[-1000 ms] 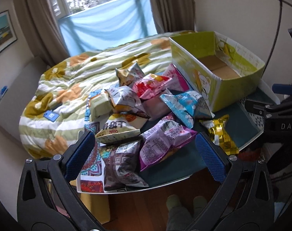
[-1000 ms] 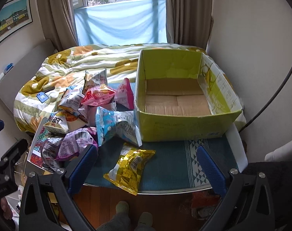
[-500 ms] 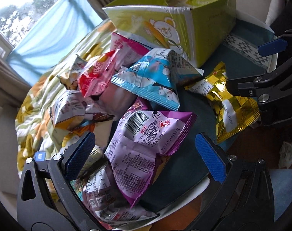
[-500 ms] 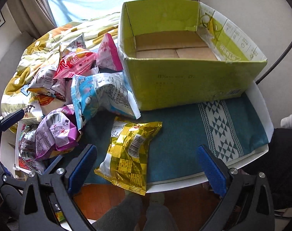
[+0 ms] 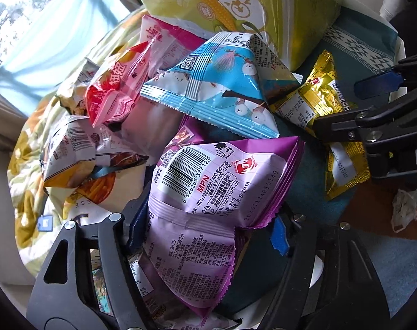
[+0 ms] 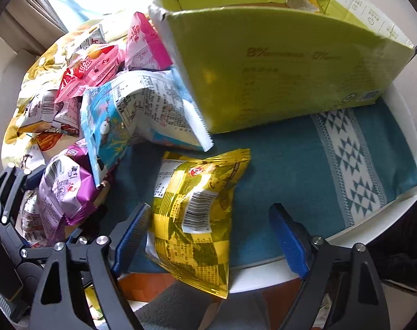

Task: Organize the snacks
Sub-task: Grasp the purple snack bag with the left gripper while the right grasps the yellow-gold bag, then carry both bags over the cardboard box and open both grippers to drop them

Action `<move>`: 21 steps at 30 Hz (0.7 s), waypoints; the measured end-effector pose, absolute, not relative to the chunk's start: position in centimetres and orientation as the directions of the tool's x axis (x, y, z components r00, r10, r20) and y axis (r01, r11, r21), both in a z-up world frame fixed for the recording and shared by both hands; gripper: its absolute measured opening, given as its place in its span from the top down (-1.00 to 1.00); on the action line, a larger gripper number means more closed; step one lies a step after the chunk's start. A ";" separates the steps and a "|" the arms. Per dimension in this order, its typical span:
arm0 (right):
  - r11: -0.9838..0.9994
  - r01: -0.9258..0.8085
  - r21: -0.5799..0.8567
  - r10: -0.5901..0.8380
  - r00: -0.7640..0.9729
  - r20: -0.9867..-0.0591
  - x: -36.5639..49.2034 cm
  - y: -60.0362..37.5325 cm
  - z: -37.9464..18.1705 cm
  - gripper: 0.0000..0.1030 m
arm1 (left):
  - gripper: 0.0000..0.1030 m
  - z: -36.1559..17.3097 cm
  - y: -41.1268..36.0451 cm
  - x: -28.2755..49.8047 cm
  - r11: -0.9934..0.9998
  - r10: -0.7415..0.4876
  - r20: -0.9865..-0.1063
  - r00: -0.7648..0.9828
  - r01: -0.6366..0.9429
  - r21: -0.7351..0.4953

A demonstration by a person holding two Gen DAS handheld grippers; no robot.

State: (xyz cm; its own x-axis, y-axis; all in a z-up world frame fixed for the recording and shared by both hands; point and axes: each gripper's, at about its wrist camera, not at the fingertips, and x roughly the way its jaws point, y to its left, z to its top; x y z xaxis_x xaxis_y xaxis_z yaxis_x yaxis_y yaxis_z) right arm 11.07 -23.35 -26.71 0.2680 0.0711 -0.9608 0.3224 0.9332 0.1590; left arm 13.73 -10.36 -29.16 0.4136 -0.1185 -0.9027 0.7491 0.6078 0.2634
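Purple packet [image 5: 216, 189] between left tool [image 5: 208, 231] pads

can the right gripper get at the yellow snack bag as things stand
Probably yes. The yellow snack bag lies alone on the teal mat, already between the closing fingers of the right gripper, with nothing on top of it.
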 end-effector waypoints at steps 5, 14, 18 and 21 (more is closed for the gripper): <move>0.926 0.319 0.201 0.116 0.266 -0.957 11.8 -23.0 -27.1 -0.29 | -0.25 -28.9 -9.4 14.9 0.628 -0.135 -0.908 0.397 0.743 0.232; 0.926 0.324 0.196 0.113 0.259 -0.959 12.2 -23.2 -26.9 0.22 | -0.24 -27.8 -9.1 15.1 0.662 -0.149 -0.903 0.404 0.719 0.213; 0.928 0.317 0.196 0.105 0.284 -0.953 11.1 -24.1 -25.5 0.28 | -0.24 -26.1 -9.4 13.6 0.672 -0.143 -0.893 0.427 0.704 0.229; 0.929 0.309 0.203 0.105 0.307 -0.946 10.3 -24.6 -24.2 0.31 | -0.24 -25.0 -9.3 12.8 0.689 -0.131 -0.884 0.448 0.682 0.243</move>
